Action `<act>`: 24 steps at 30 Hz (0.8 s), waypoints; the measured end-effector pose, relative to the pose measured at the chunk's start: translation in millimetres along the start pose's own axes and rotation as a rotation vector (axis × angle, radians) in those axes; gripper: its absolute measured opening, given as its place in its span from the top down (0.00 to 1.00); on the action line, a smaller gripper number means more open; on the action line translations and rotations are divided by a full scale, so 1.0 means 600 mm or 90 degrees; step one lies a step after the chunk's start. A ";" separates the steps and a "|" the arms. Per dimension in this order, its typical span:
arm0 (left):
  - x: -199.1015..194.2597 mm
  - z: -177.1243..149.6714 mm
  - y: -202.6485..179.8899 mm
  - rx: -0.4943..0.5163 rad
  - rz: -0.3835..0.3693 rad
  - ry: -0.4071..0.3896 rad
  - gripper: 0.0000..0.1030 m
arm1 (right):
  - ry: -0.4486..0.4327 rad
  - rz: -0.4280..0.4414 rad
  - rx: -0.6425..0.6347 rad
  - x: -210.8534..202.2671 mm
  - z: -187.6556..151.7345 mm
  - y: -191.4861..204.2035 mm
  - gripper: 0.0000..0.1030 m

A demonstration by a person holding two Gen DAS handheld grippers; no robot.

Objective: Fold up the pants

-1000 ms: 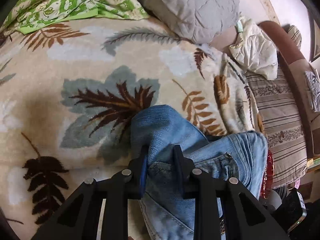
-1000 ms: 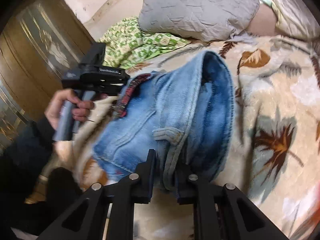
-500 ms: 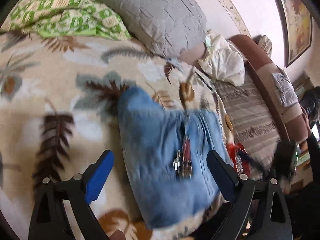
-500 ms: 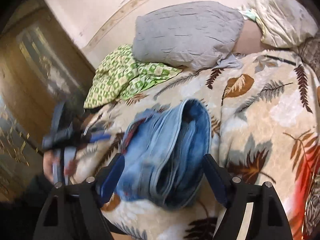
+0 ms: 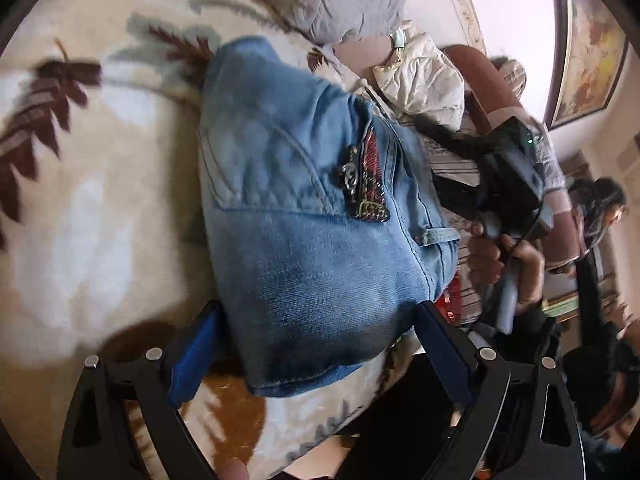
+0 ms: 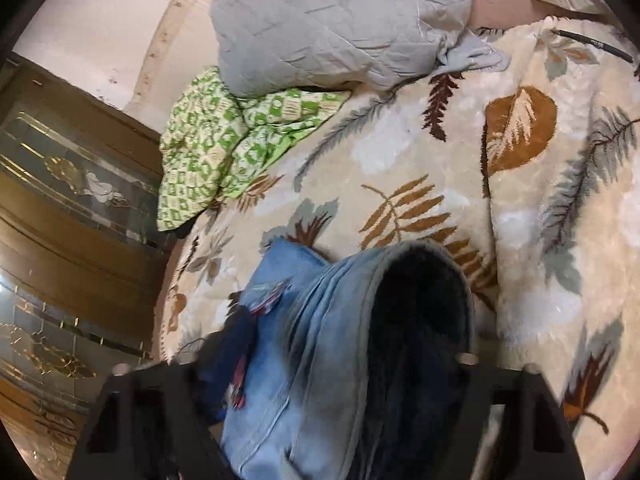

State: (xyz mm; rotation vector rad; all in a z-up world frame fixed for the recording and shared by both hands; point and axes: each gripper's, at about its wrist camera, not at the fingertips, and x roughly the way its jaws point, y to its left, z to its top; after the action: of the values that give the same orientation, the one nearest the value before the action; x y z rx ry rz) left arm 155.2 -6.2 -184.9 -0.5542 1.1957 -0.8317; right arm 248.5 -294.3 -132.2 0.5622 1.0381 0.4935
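Folded blue jeans (image 5: 312, 216) lie as a thick bundle on the leaf-patterned blanket (image 5: 80, 208), a red patch and metal chain on top. My left gripper (image 5: 320, 344) is open, its jaws wide on either side of the bundle's near end, gripping nothing. In the right wrist view the jeans (image 6: 344, 344) lie with the rolled fold facing me. My right gripper (image 6: 332, 364) is open, its blurred jaws spread wide around the bundle. The right gripper also shows in the left wrist view (image 5: 508, 184), held in a hand beyond the jeans.
A grey pillow (image 6: 340, 20) and a green patterned cloth (image 6: 224, 140) lie at the head of the bed. A cream cushion (image 5: 420, 80) and a striped sofa sit to the right. A wooden cabinet (image 6: 60, 240) stands left. A seated person (image 5: 600, 208) is at the far right.
Both grippers let go of the jeans and opened wide. The folded bundle dropped onto the blanket. Both grippers have now moved in closer, their open jaws straddling the bundle.
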 end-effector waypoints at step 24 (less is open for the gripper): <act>-0.039 -0.005 -0.018 0.040 0.049 -0.061 0.14 | -0.030 0.018 0.008 -0.068 -0.053 -0.024 0.81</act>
State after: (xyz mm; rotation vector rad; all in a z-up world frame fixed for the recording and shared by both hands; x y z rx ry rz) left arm 146.0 6.4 -163.8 -0.4882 1.0937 -0.7661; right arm 204.3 -324.2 -127.0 0.5981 0.9895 0.4970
